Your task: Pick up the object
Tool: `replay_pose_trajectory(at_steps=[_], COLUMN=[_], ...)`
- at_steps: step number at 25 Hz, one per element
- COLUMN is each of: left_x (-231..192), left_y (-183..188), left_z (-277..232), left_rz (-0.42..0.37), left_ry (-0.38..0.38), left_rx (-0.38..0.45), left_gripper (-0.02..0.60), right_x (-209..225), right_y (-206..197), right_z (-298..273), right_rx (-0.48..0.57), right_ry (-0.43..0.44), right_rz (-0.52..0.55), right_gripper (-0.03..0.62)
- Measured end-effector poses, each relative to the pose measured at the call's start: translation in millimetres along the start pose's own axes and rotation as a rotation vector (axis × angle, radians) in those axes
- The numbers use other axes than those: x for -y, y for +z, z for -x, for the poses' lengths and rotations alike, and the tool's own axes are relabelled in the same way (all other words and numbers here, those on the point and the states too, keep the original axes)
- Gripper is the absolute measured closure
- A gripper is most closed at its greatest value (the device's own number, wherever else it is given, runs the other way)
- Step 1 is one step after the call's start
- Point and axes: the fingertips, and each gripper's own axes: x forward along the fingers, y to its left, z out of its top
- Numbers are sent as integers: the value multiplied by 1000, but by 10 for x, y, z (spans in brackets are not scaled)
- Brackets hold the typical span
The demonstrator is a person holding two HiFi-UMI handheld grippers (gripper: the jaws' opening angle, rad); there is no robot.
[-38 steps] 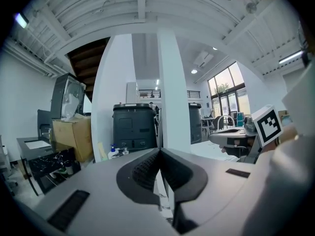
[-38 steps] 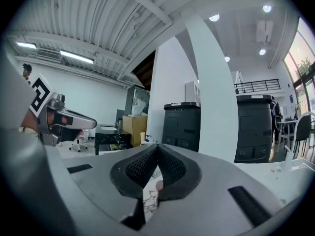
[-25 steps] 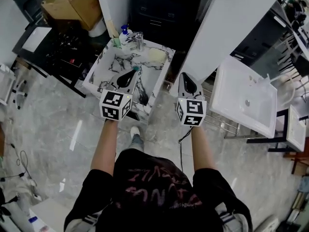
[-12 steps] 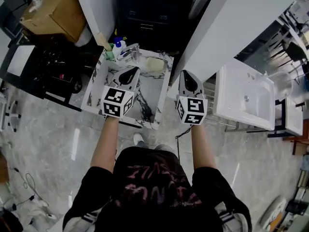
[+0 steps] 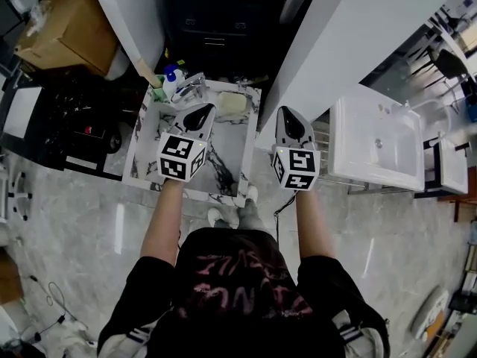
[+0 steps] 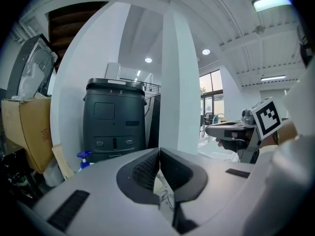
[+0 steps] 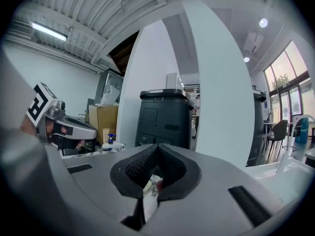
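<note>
Presently, above the marble-patterned basin (image 5: pixel 138 151), the left gripper (image 5: pixel 203 112) and right gripper (image 5: pixel 286 116) are both clenched on nothing, so either risks shoving, not seizing, the pale yellow block (image 5: pixel 232 103), judged the object, just ahead-right of the left jaws; no writing is legible.

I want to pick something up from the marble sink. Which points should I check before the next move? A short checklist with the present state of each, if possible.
1. Left gripper fingers open for a grasp: not ok, shut and empty.
2. Right gripper fingers open: not ok, shut and empty.
3. Left gripper above the marble sink: ok.
4. Yellow block at the sink's back edge uncovered: ok.
5. Which object is meant: cannot tell.
</note>
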Motion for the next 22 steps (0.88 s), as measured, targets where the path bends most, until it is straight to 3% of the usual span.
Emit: replay_pose_trajectory(at_steps=[11, 22], left_x=[22, 78], left_y=[-64, -397], left_z=[-607, -1092], left_rz=[-1, 23], left_ry=[-10, -35], left_rx=[-47, -133], left_gripper=[565, 565], right_x=[396, 620], right_y=[-247, -663], right_z=[-359, -607], right_rx=[-34, -107], right_ry=[5, 15], right_rz=[-45, -88], right_gripper=[579, 579])
